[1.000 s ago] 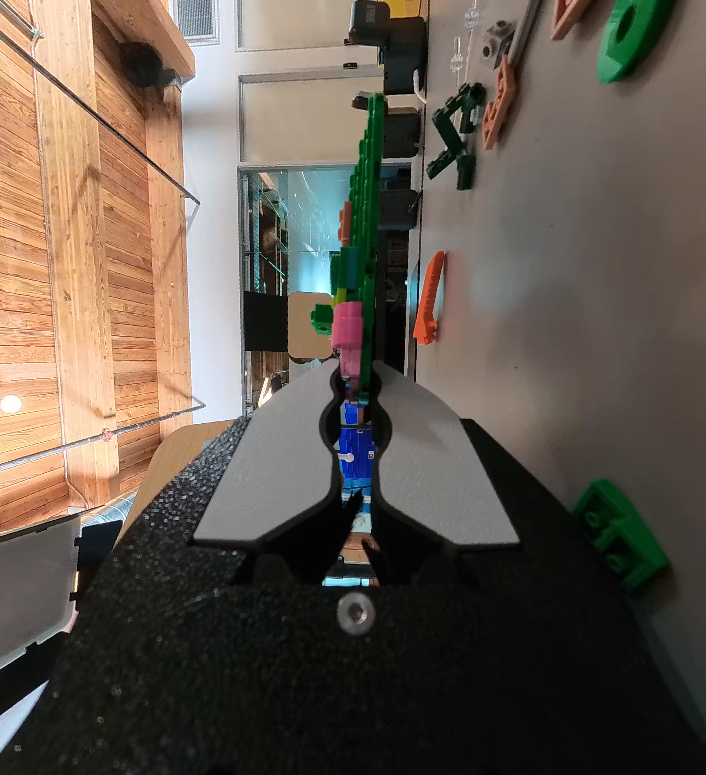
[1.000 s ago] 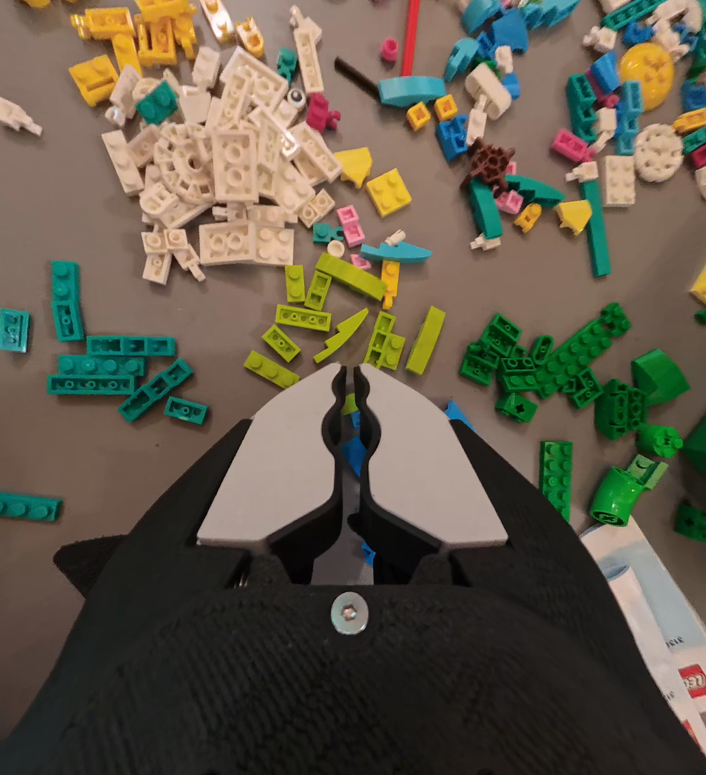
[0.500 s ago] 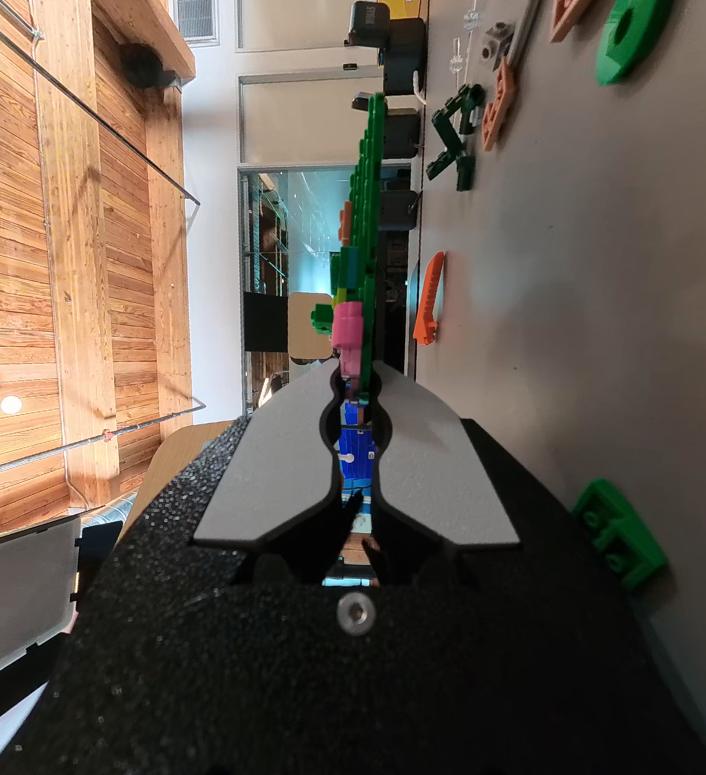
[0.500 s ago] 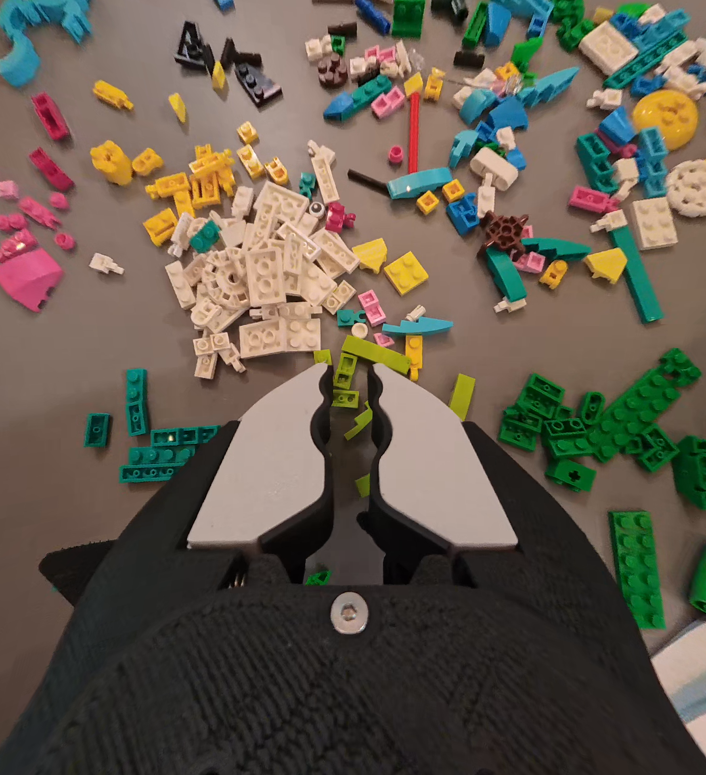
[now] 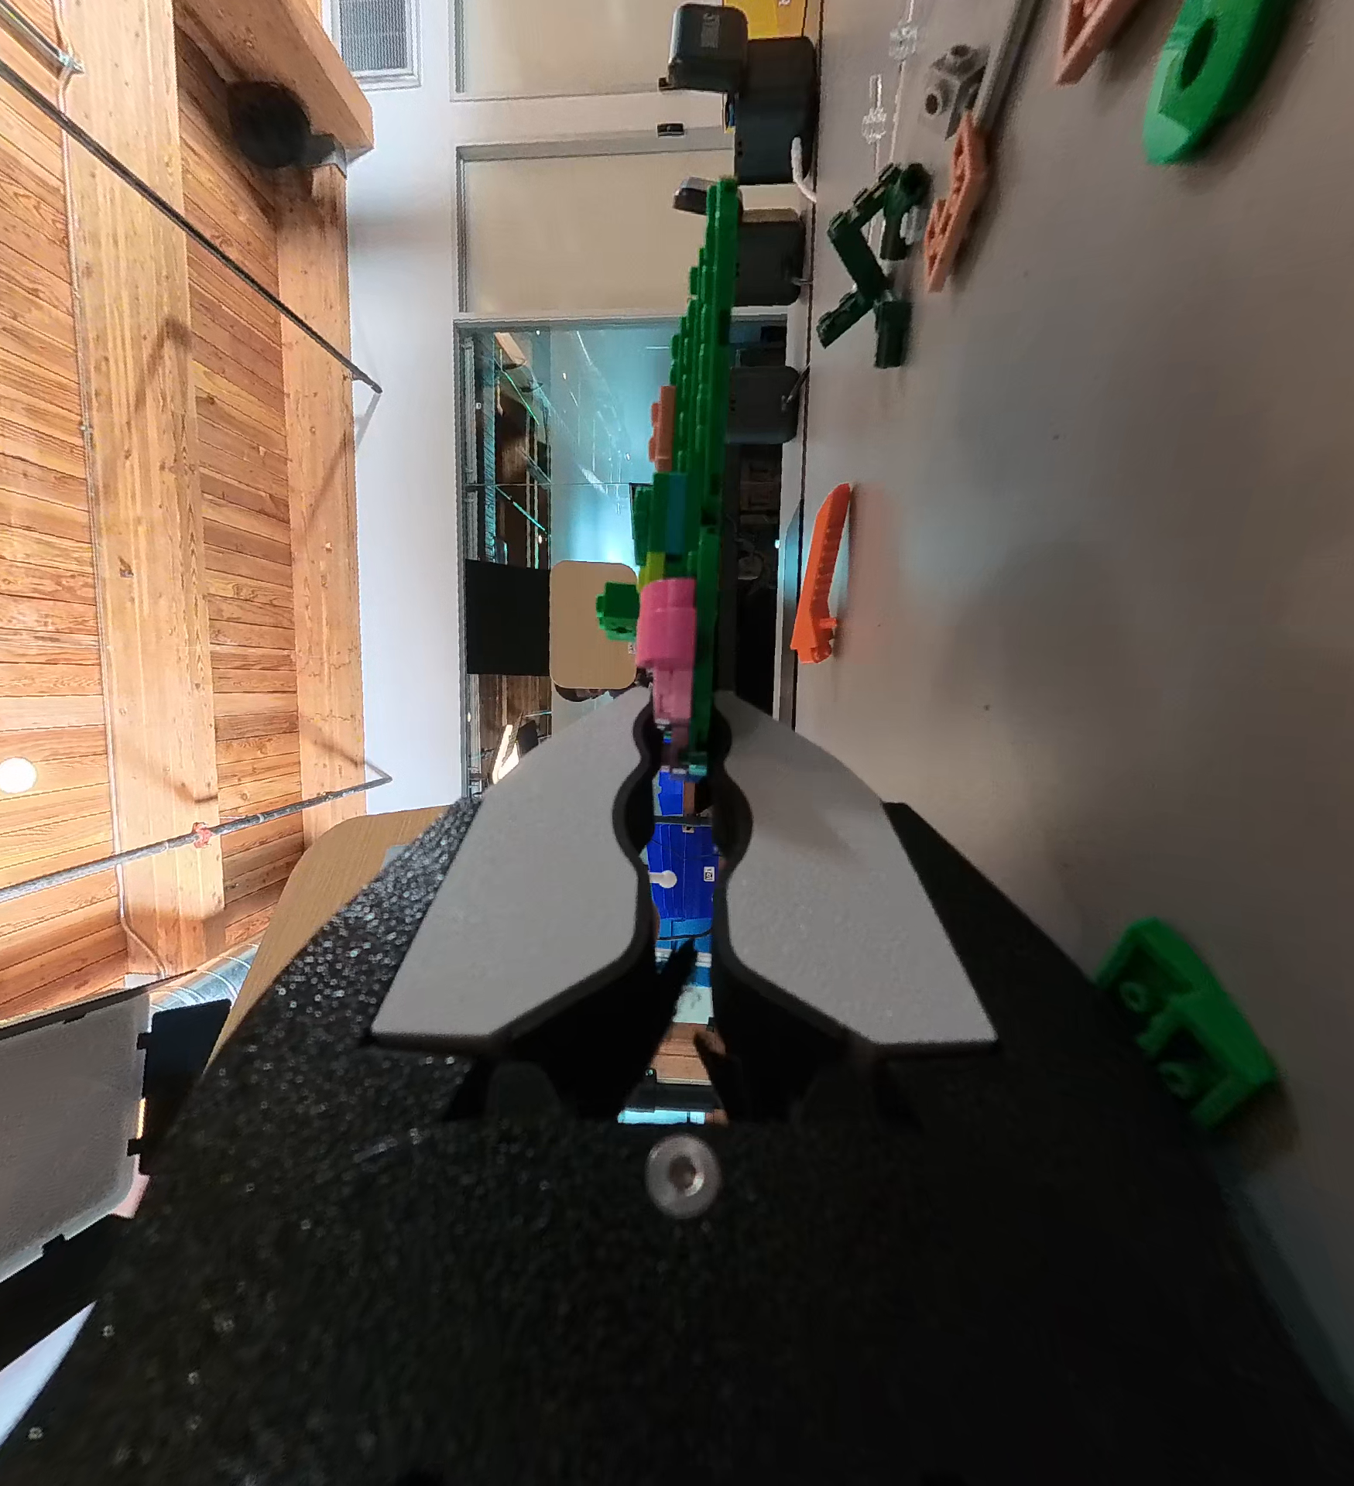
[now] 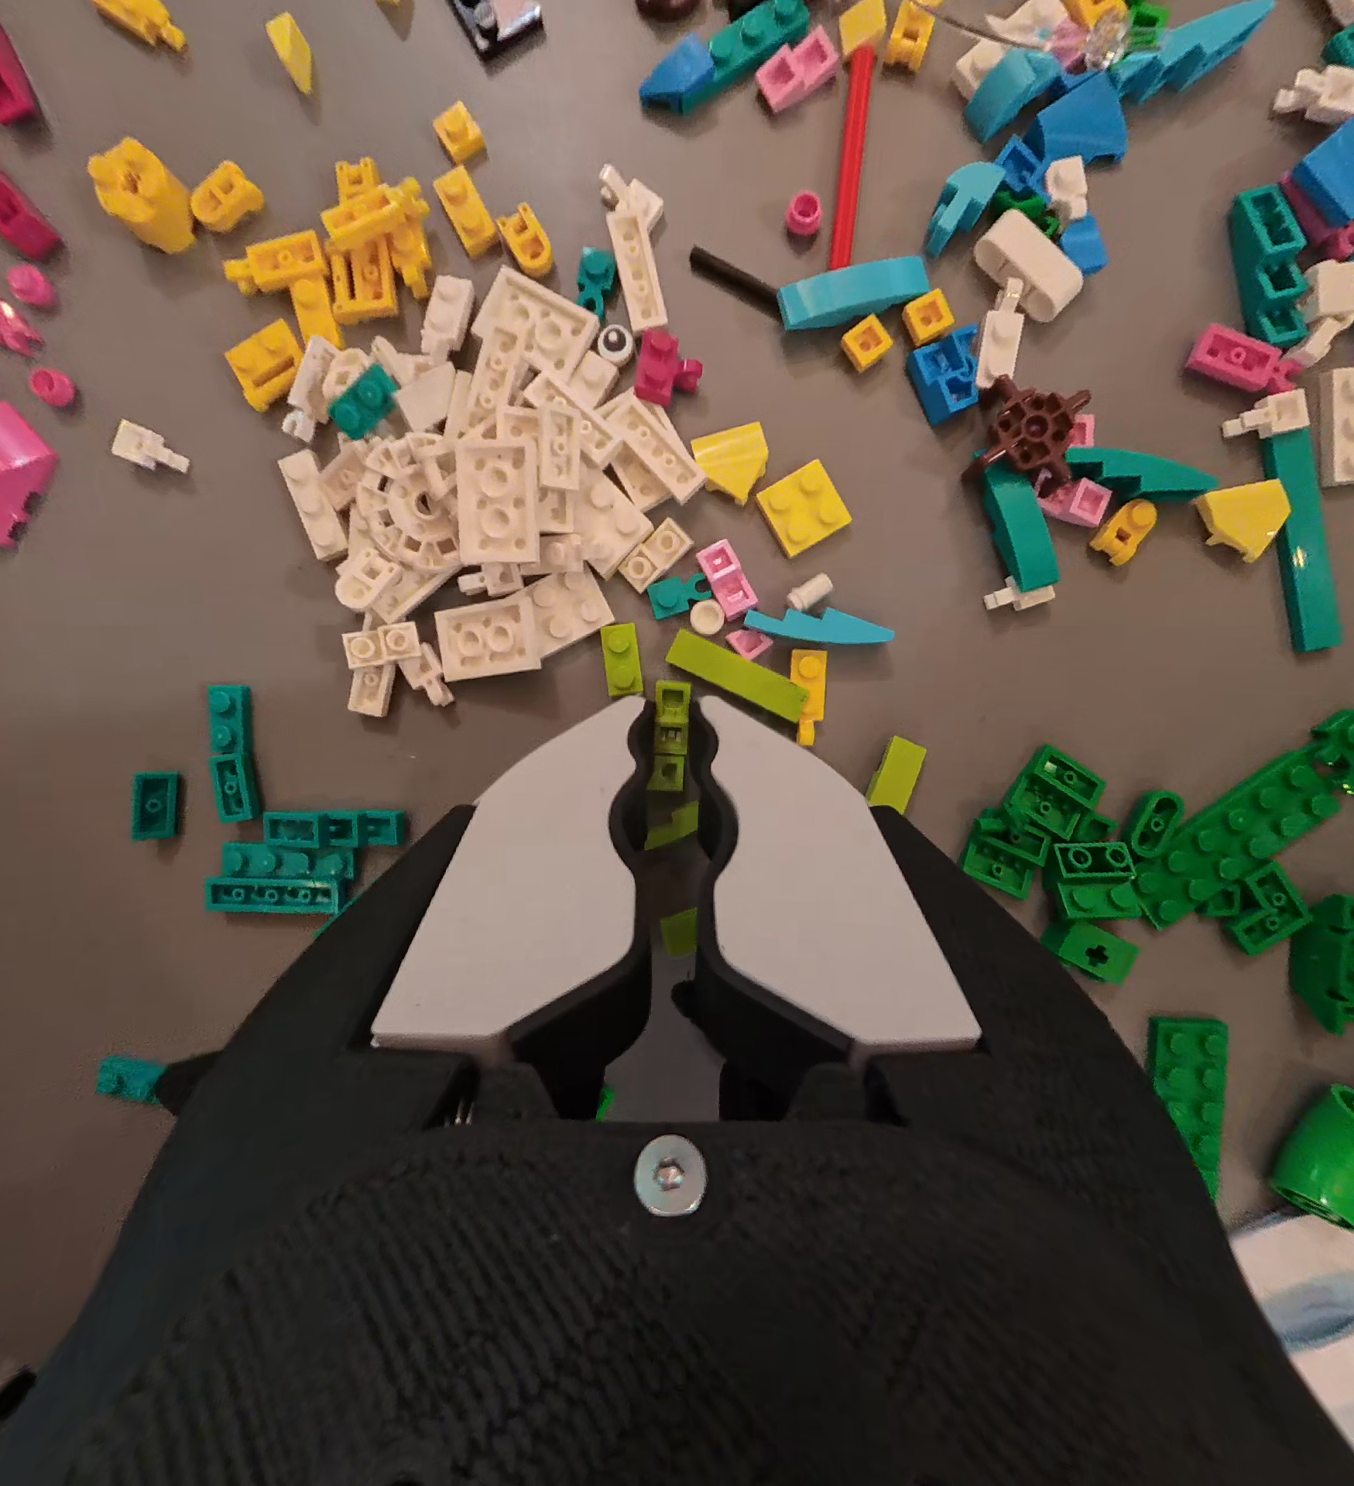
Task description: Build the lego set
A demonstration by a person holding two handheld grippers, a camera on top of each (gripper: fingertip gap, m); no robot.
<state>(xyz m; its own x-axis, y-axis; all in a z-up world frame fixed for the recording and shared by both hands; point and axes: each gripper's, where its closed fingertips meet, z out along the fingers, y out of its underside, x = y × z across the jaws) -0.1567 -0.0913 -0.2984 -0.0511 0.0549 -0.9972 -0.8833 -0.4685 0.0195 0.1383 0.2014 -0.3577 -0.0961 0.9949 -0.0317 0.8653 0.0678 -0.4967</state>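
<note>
Two claws work the grey table point(image 6: 134, 627). Left claw point(image 5: 685, 728) is clenched on the edge of the green plate build point(image 5: 709, 450), which stands out ahead of its tips. Right claw point(image 6: 672, 708) is parted slightly (no grasp), straddling a lime brick point(image 6: 671, 716), white bricks point(image 6: 488, 498) just beyond.

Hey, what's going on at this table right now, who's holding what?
A person is building a lego set with two handheld grippers. The left gripper is clamped on the edge of a partly built green plate assembly, held up off the grey table. The right gripper hangs over the sorted loose bricks, jaws slightly apart around a small lime green piece in the lime cluster; whether it grips it yet isn't clear.
</note>
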